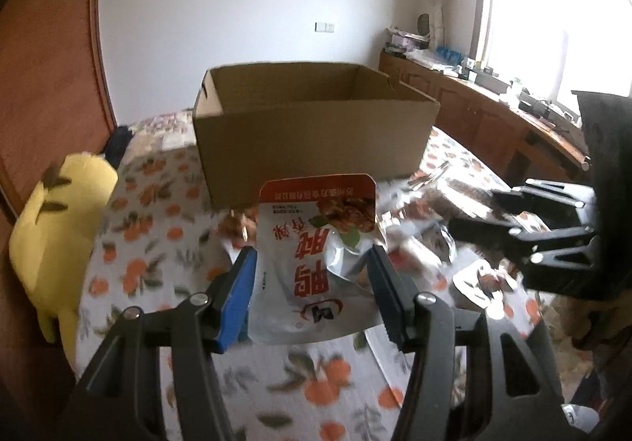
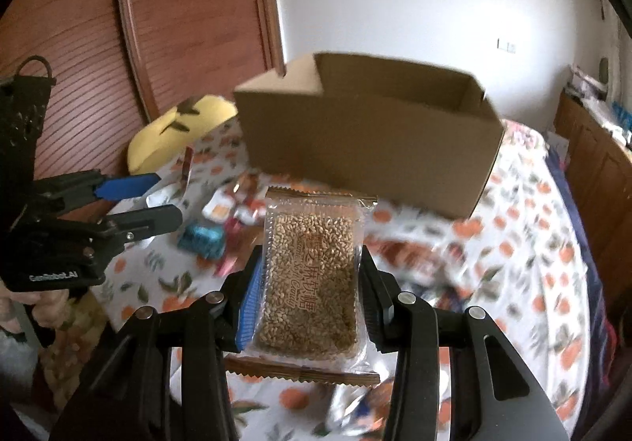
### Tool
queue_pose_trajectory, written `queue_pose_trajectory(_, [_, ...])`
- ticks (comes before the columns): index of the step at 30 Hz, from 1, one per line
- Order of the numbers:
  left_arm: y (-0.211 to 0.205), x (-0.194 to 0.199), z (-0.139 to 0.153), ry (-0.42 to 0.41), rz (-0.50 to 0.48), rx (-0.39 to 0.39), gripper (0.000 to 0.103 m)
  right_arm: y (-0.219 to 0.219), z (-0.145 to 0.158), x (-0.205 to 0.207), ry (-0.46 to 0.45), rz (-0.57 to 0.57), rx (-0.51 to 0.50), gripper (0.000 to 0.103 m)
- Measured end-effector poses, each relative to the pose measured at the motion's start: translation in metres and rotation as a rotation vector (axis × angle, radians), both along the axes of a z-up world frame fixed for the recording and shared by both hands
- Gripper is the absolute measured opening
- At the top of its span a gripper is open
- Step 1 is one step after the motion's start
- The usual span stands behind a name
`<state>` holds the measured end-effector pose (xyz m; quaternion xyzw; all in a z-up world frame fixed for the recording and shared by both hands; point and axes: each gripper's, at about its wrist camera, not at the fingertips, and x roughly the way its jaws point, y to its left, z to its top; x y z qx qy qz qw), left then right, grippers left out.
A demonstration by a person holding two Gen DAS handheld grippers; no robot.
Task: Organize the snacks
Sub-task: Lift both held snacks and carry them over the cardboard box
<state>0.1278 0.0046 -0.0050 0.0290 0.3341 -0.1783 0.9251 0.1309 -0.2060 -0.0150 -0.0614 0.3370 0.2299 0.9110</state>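
Note:
My left gripper [image 1: 312,263] is shut on a silver and red snack pouch [image 1: 316,255], held above the bed in front of the open cardboard box [image 1: 316,140]. My right gripper [image 2: 310,275] is shut on a clear packet of sesame candy [image 2: 312,279], also held up before the box [image 2: 367,148]. Each gripper shows in the other's view: the right one [image 1: 470,212] at the right, the left one [image 2: 166,200] at the left. Several loose snack packets [image 2: 229,212] lie on the bedspread near the box.
The bed has an orange-print cover [image 1: 166,243]. A yellow plush toy [image 1: 59,227] lies at its left edge by a wooden wardrobe [image 2: 177,26]. A wooden counter with clutter [image 1: 493,105] runs under the window on the right.

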Motion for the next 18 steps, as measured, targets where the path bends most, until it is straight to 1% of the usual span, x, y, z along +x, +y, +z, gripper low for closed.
queue_pose_trajectory(11, [-0.004, 0.074, 0.035, -0.061, -0.025, -0.014, 0.057, -0.008, 0.041, 0.066, -0.087, -0.02, -0.035, 0.044])
queue_pose_trajectory(18, [-0.01, 0.119, 0.053, -0.092, -0.033, -0.011, 0.057, -0.004, 0.06, 0.11, -0.11, -0.022, -0.043, 0.044])
